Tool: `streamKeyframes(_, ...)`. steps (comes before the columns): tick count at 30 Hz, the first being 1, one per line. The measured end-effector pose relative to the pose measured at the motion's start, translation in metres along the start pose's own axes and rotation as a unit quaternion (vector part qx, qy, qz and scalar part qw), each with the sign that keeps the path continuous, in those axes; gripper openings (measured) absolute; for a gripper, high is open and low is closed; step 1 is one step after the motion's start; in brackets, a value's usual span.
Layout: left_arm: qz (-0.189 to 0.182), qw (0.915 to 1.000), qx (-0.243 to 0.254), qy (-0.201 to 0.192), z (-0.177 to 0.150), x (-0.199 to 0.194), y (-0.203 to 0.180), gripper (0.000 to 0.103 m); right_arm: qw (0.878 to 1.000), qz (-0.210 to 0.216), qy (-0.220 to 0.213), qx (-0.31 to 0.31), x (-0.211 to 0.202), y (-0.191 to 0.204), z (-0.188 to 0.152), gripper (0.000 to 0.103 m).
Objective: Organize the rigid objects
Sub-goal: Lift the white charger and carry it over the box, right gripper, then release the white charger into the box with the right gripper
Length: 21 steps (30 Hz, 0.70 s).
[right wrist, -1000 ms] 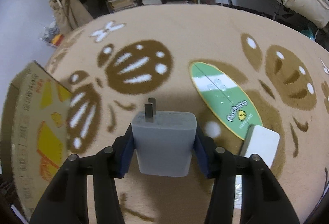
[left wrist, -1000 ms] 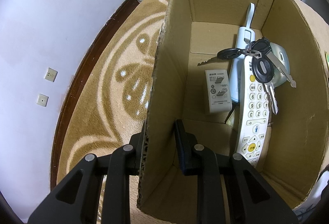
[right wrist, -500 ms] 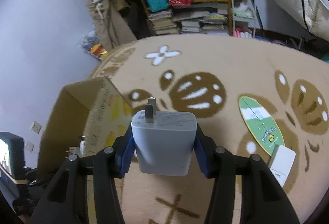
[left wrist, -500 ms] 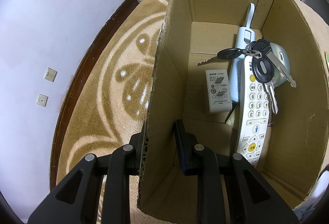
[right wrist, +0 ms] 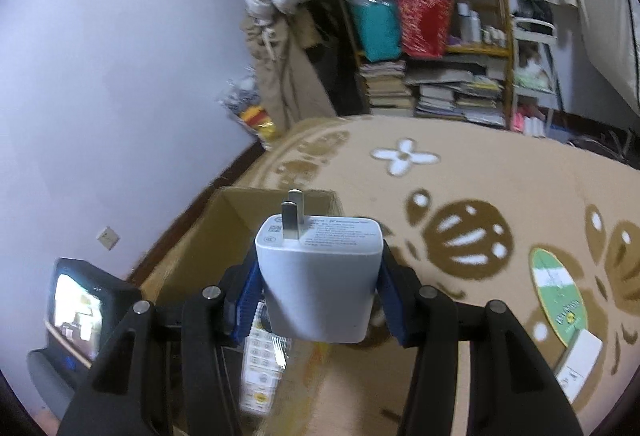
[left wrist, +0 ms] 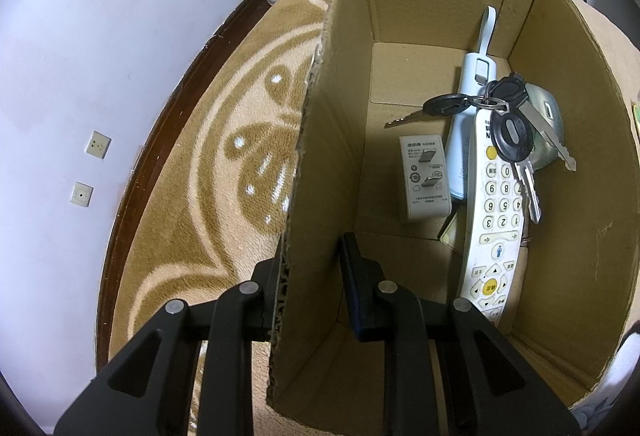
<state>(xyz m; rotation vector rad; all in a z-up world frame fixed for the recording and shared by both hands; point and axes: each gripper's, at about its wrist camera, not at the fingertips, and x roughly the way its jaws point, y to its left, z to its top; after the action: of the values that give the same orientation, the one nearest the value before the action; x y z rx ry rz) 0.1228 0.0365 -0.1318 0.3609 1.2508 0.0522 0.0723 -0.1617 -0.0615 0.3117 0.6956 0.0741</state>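
My left gripper (left wrist: 310, 292) is shut on the near left wall of an open cardboard box (left wrist: 320, 139), one finger outside and one inside. In the box lie a white remote (left wrist: 494, 232), a bunch of keys (left wrist: 510, 143), a small white adapter (left wrist: 425, 177) and a pale blue device (left wrist: 470, 107). My right gripper (right wrist: 318, 296) is shut on a white plug-in charger (right wrist: 320, 276), prongs up, held above the box (right wrist: 192, 256), whose remote (right wrist: 260, 372) shows below.
The box stands on a tan patterned carpet (right wrist: 480, 175) beside a white wall (left wrist: 80, 75). A green oval pad (right wrist: 558, 294) and a white flat block (right wrist: 578, 366) lie on the carpet at right. Cluttered shelves (right wrist: 440, 55) stand behind. The left gripper's camera screen (right wrist: 78, 306) shows at left.
My right gripper has carried the charger up and leftward from over the carpet to above the box. The left gripper and the box have not moved.
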Motion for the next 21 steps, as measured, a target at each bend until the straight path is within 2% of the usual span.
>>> streamKeyframes(3, -0.001, 1.0000, -0.001, 0.000, 0.000, 0.001, 0.000, 0.022, 1.000, 0.019, 0.000, -0.012, 0.003, 0.013, -0.001, 0.056)
streamKeyframes(8, -0.002, 1.0000, -0.004, 0.000, 0.000, 0.001, 0.001, 0.022, 0.999, 0.014, 0.017, -0.045, 0.012, 0.027, -0.014, 0.056)
streamKeyframes(11, -0.004, 1.0000, -0.006, 0.001, 0.000, 0.002, 0.001, 0.022, 0.998, 0.014, 0.013, -0.055, 0.011, 0.030, -0.018, 0.056)
streamKeyframes(21, -0.003, 1.0000, -0.004, 0.001, 0.000, 0.003, 0.001, 0.022, 0.998, 0.039, 0.014, -0.054, 0.015, 0.039, -0.023, 0.056)
